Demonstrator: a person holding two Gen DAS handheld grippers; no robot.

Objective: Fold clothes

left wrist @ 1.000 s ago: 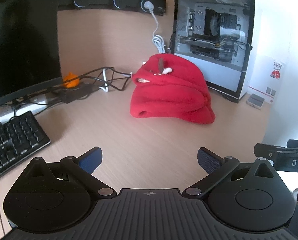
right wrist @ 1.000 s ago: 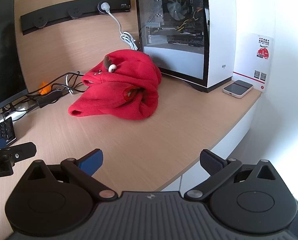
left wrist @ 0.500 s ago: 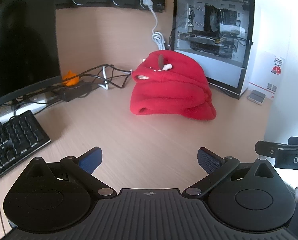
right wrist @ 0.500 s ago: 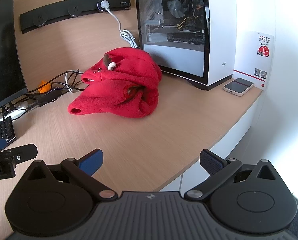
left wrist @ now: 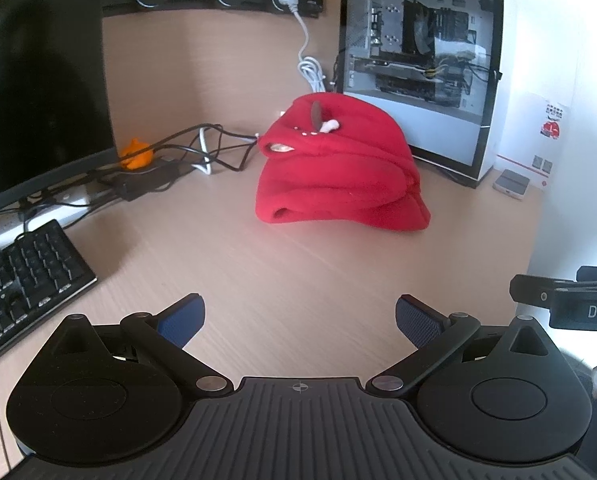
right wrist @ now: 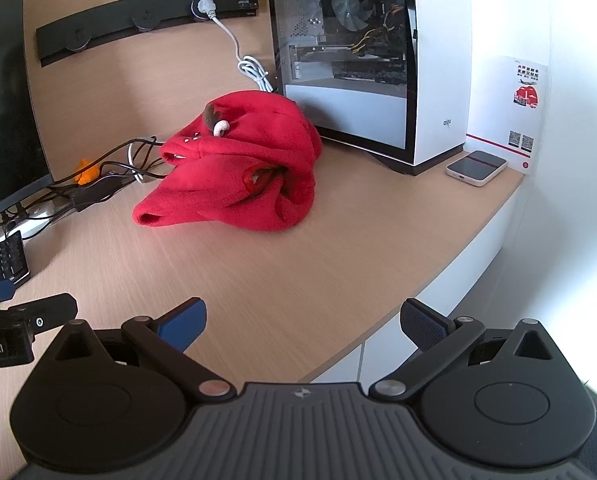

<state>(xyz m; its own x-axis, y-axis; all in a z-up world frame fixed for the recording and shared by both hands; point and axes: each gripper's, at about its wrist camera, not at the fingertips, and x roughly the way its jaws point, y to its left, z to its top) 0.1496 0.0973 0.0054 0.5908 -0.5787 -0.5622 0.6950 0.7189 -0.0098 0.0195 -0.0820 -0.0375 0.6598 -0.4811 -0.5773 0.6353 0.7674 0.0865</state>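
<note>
A red fleece garment lies in a folded heap on the wooden desk, in front of the PC case. It also shows in the right wrist view, with a small brown and white trim piece on top. My left gripper is open and empty, held above the desk well short of the garment. My right gripper is open and empty near the desk's front edge, to the right of the left gripper.
A glass-sided PC case stands behind the garment. A phone lies at the right corner. A keyboard, monitor, tangled cables and a small orange object sit at left.
Both grippers have drifted slightly, so the garment sits a little lower and nearer in each view. The jaws stay open and the garment has not moved.
</note>
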